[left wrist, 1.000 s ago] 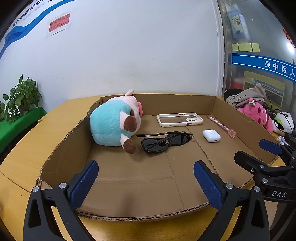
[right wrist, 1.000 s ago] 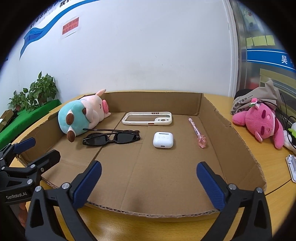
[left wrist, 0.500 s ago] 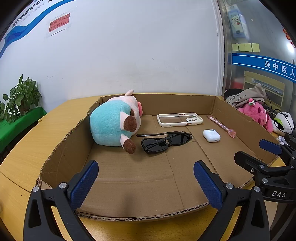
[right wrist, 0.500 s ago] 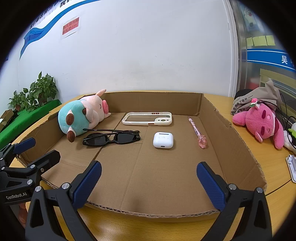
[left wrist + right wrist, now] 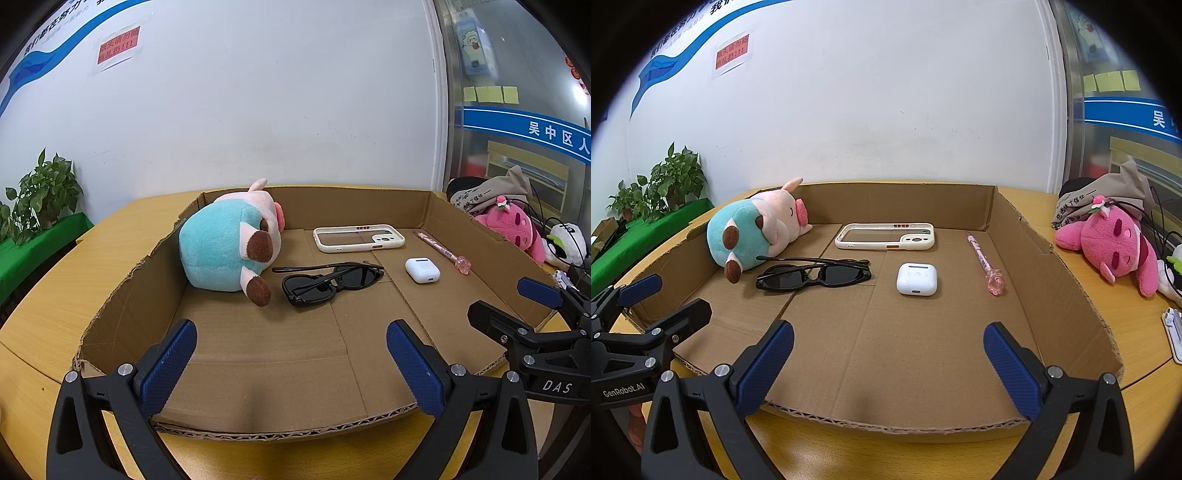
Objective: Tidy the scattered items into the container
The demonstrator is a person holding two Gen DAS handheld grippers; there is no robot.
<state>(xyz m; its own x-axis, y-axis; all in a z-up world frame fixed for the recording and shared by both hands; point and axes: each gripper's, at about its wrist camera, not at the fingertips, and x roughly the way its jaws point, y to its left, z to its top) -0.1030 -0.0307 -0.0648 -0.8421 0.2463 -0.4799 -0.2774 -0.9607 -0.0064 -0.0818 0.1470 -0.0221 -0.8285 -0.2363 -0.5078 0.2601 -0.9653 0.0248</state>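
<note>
The left tongs (image 5: 288,354) were held wide apart and empty, just short of the near edge of the shallow brown cardboard tray (image 5: 258,373). The right tongs (image 5: 888,354) were likewise spread wide with nothing between them, level with the same edge and just beside the left pair.

Inside the tray, five things were laid out. The teal and pink plush pig (image 5: 229,251) was lying on its side against the left wall, nearer the left tongs. Just to its right, the black folded sunglasses (image 5: 812,275) were set with their long axis running across the tray, left to right. Behind them the cream phone case (image 5: 884,236) lay flat near the far wall. The white earbud case (image 5: 916,278) was almost straight ahead of the right tongs, and the clear pink pen (image 5: 984,262) was placed further right, its long axis running from near to far.

No loose thing could be made out on the yellow wooden desk (image 5: 1123,321) within easy reach; a pink plush toy (image 5: 1108,243) was seen well to the right, outside the tray. The tidying was judged largely finished, or that toy would fall to the right tongs.
</note>
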